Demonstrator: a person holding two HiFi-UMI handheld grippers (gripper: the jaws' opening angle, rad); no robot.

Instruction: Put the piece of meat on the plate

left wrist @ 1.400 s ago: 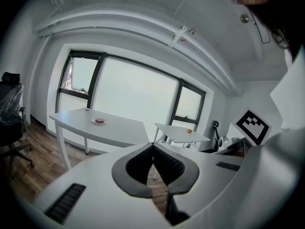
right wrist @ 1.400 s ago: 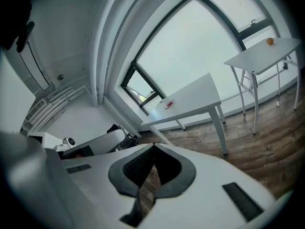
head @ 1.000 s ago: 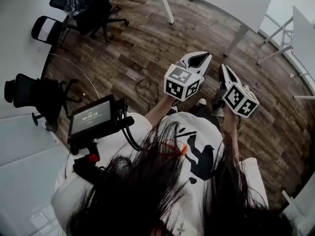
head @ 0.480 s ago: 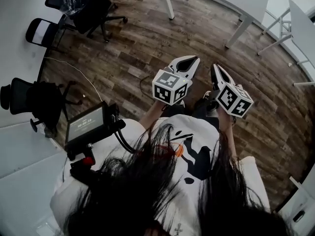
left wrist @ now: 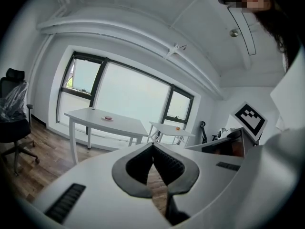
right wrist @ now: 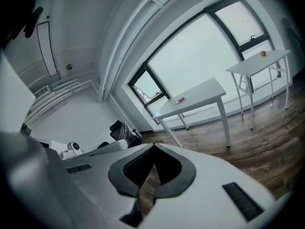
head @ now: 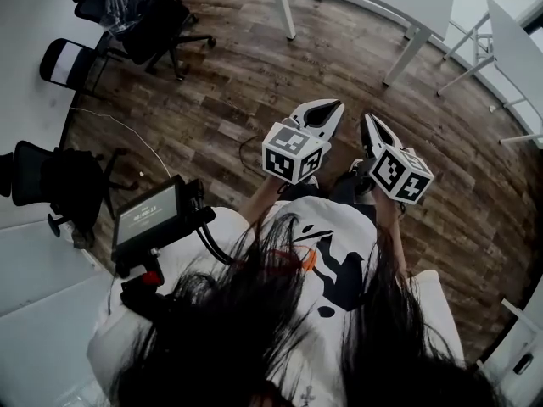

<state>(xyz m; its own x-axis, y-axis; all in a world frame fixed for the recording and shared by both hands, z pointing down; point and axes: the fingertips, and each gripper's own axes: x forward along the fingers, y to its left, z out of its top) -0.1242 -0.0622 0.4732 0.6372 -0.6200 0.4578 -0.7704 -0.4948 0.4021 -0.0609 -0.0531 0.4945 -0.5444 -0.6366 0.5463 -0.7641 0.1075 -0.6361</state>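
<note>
A small pinkish piece point(left wrist: 108, 118) lies on a white plate point(left wrist: 103, 119) on a white table point(left wrist: 90, 117) far across the room; the right gripper view shows the same piece point(right wrist: 180, 99) on its table point(right wrist: 200, 95). My left gripper point(head: 336, 105) point(left wrist: 152, 144) is held in the air above the wooden floor, jaws shut with nothing between them. Beside it my right gripper point(head: 366, 116) point(right wrist: 153, 146) is also shut and empty. Both point toward the tables, a long way short of them.
A second white table point(left wrist: 171, 129) carries a small orange thing point(left wrist: 177, 127). Black office chairs point(head: 144, 15) stand at the left, and a cable point(head: 246, 147) lies on the floor. A screen point(head: 153, 214) hangs at the person's chest. A table's legs point(head: 407, 45) stand ahead.
In the head view both grippers have shifted left and slightly down together while the floor slid past. Their jaws stayed shut.
</note>
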